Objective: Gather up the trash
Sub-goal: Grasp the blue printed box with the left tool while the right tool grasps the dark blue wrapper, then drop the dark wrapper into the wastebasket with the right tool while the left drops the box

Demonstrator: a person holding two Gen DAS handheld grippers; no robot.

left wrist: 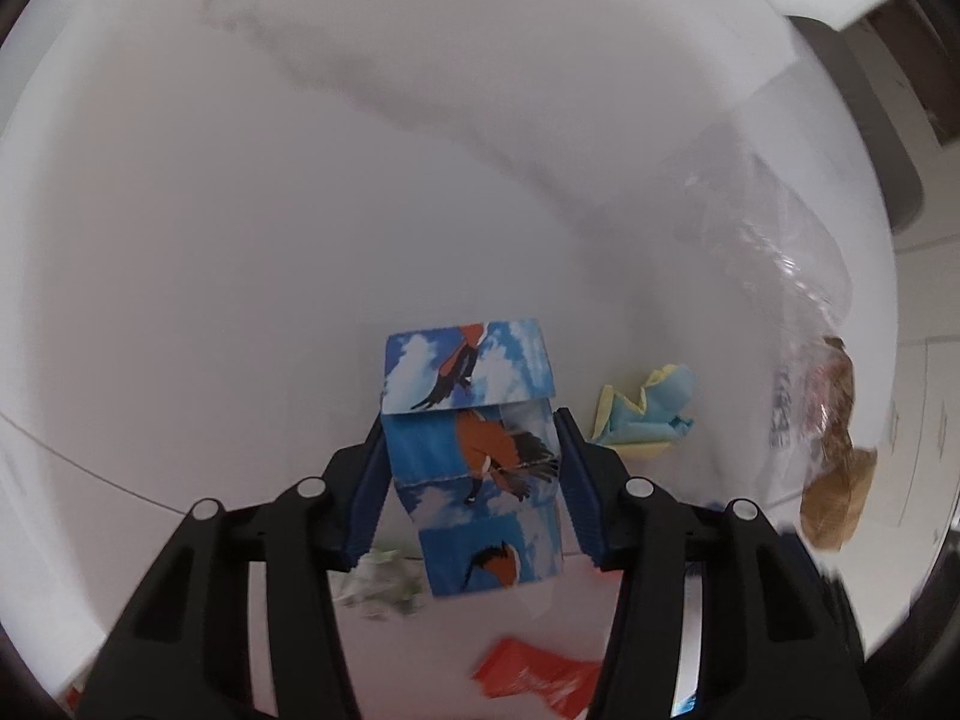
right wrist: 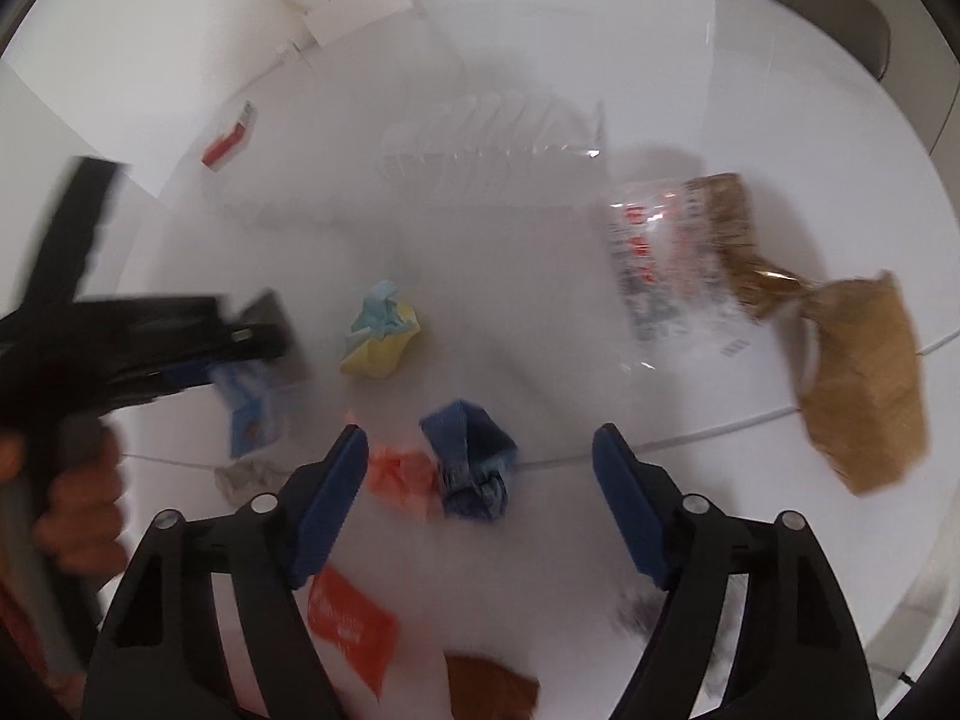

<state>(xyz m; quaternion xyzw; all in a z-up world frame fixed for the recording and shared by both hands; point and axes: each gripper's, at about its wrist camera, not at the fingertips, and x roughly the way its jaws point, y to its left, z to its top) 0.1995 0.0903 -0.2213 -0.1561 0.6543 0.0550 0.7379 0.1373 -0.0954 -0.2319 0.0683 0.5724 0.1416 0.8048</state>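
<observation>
- Left tool (left wrist: pixel 471 468): blue pads pressed onto both sides of a folded paper wrapper printed with birds and sky (left wrist: pixel 474 450); pinching it. The wrapper juts out past the fingertips, its lower end close above the white desk (left wrist: pixel 180 240); whether it has left the surface I cannot tell.
- Right tool (right wrist: pixel 480 456): jaws spread, nothing between the pads. A crumpled dark-blue paper wad (right wrist: pixel 471 462) lies on the desk in line with the gap, an orange-pink scrap (right wrist: pixel 399 477) touching its left side.
- Step in hand, as I judge it: left pick is made; right is lining up on the blue wad.
- Next move calls for: the right tool to go down so the pads straddle the blue wad alone, then close. Risk: the orange scrap gets caught in the same pinch.
- Further out, right wrist view: yellow-and-blue paper ball (right wrist: pixel 381 333) mid-desk, apart from both tools; clear plastic bag with red print (right wrist: pixel 666 264) next to crumpled brown paper (right wrist: pixel 858 384) at right; red-orange packet (right wrist: pixel 351 624) near the camera.
- No bin visible in either view; the drop-off place is unknown.
</observation>
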